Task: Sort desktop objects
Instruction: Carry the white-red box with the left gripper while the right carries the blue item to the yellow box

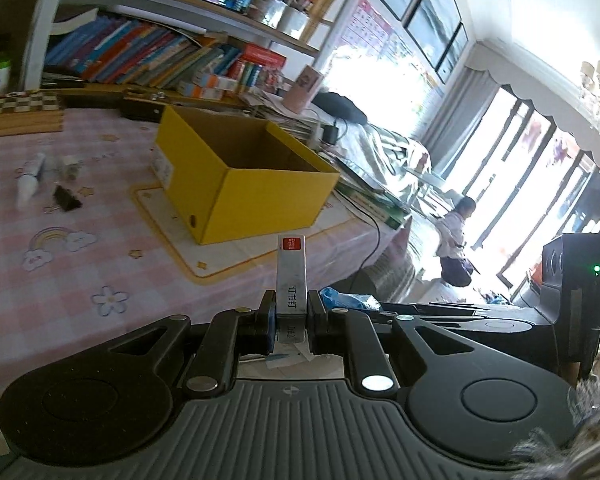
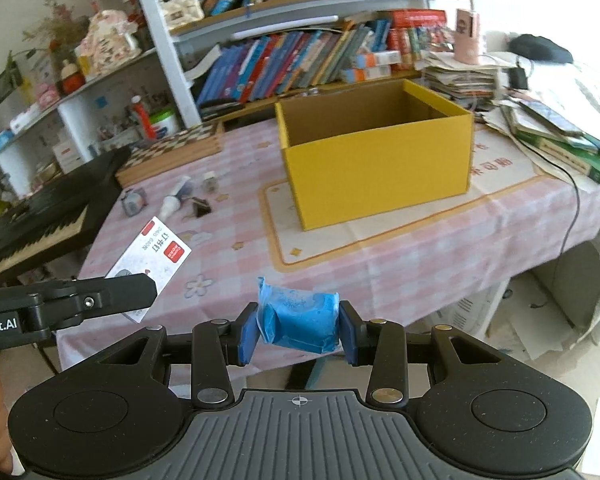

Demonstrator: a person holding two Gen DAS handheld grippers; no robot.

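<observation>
Yellow cardboard makes up the open box [image 2: 376, 168] standing on a pale mat [image 2: 340, 240] in the middle of the table with the pink checked cloth [image 1: 60, 272]. The left gripper [image 1: 292, 312] is clamped tight on a thin white staple box [image 1: 292, 276] with a red label, held in the air in front of the yellow box. The right gripper [image 2: 299, 326] squeezes a crumpled blue packet [image 2: 300, 320] between its blue pads, near the table's front edge. Farther left on the cloth lie a black binder clip [image 1: 66, 199], a white tube [image 1: 28, 184] and a small jar [image 1: 70, 166], close together. Books fill the shelves [image 2: 292, 60] behind.
</observation>
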